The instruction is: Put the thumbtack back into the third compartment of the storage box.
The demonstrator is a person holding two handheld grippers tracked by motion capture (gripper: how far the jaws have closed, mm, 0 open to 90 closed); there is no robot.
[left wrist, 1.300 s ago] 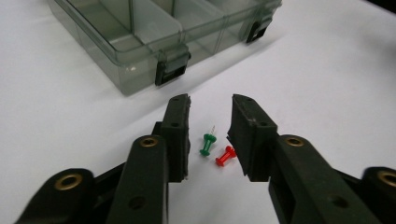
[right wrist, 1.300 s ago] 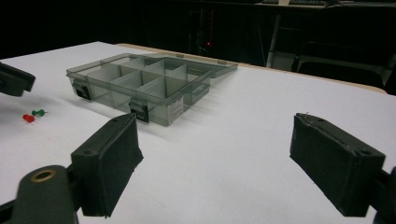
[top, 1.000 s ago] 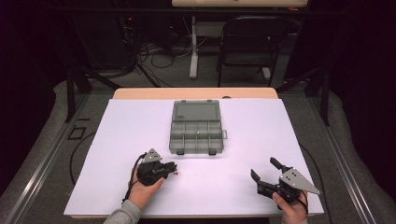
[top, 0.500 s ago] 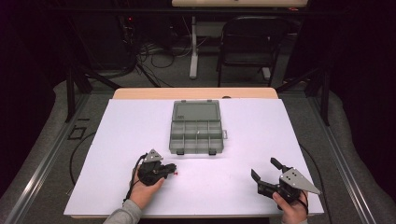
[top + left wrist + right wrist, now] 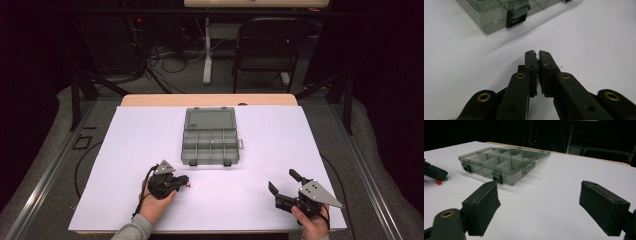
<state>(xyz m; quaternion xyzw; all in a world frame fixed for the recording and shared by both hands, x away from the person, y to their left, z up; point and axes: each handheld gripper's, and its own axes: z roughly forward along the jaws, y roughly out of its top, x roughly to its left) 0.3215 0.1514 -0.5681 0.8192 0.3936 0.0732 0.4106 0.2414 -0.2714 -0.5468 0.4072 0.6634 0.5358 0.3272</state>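
Translucent grey organizer box (image 5: 210,136), white table (image 5: 125,150)

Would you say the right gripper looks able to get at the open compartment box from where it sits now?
Probably yes. The right gripper stands open with nothing between its jaws, and bare white table lies between it and the compartment box. The left gripper sits off to the other side.

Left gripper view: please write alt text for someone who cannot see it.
The left gripper has its two black jaws closed on a tiny green part with thin wire leads, just above the white table. Beyond it, at the top, stands the corner of a clear compartment box with a black latch.
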